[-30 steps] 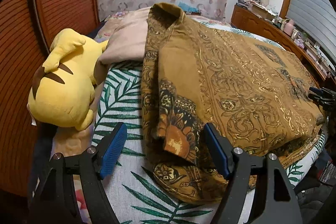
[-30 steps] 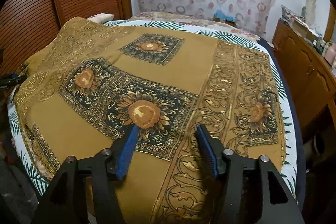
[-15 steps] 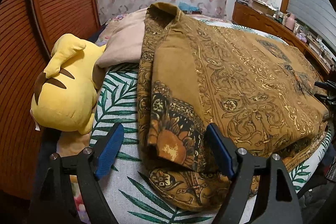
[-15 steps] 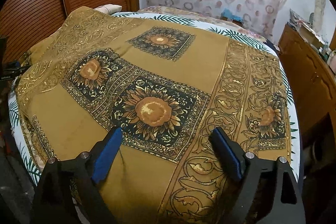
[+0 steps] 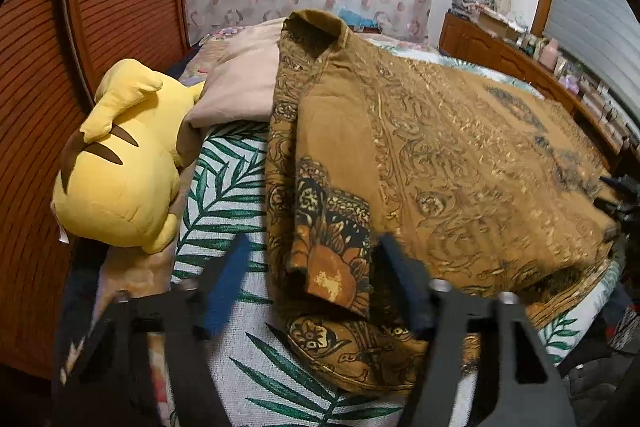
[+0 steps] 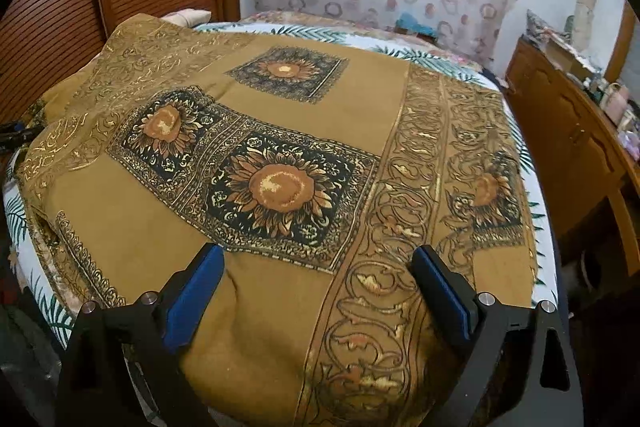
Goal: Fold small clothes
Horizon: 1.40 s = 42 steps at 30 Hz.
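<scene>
Left claw [image 5: 310,275] has been closing around the brown shirt's [image 5: 440,167] folded edge near the bed's [image 5: 224,195] front edge, probably not pinching yet; right claw [image 6: 316,291] has just been opening and stands wide apart over the shirt, gripping nothing.

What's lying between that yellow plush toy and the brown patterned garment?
In the left wrist view, a strip of leaf-print bedsheet separates the yellow plush toy from the brown patterned garment.

No lettering to read anywhere here: nothing printed on the brown sunflower-patterned garment [image 6: 280,187], nothing on the yellow plush toy [image 5: 120,171], and the items on the dresser [image 6: 568,131] at three o'clock are too small.
</scene>
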Each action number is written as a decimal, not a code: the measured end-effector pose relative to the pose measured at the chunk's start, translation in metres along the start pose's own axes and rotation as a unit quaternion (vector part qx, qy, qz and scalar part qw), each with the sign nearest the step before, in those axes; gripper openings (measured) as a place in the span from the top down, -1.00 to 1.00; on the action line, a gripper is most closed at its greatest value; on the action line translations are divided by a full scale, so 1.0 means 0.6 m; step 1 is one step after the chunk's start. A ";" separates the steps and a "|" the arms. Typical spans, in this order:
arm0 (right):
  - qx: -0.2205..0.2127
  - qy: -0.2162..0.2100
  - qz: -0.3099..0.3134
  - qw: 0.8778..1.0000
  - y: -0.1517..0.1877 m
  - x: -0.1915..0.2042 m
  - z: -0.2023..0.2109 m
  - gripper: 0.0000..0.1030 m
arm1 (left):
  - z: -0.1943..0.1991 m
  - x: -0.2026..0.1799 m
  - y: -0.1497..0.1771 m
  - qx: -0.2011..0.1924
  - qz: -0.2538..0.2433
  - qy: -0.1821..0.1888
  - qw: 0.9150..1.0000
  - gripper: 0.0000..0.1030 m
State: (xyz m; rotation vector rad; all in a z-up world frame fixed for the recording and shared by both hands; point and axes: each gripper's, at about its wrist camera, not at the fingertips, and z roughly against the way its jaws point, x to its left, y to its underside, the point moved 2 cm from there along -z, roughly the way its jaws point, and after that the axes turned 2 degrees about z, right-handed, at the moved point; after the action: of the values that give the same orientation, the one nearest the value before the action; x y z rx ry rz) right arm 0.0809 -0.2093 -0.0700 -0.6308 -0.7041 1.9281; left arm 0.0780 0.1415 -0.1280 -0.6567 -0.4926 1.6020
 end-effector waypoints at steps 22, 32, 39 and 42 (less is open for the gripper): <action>-0.001 -0.011 -0.011 1.000 0.004 -0.009 -0.001 -0.92 | 0.092 -0.102 -0.088 -0.103 -0.022 0.107 0.989 0.86; -0.001 -0.012 -0.011 1.000 0.005 -0.010 0.000 -0.92 | 0.108 -0.212 -0.146 -0.137 -0.073 0.163 0.974 0.87; -0.003 -0.009 -0.011 1.000 0.005 -0.009 0.001 -0.92 | 0.106 -0.282 -0.165 -0.143 -0.106 0.195 0.964 0.88; -0.007 -0.008 -0.005 1.000 0.007 -0.007 0.011 -0.92 | 0.104 -0.309 -0.173 -0.137 -0.121 0.202 0.962 0.88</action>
State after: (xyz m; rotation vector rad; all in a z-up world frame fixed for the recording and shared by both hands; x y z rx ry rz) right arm 0.0757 -0.2158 -0.0680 -0.6198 -0.7312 1.9231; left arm 0.1256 -0.0245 0.0112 -1.0644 -0.4721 1.1377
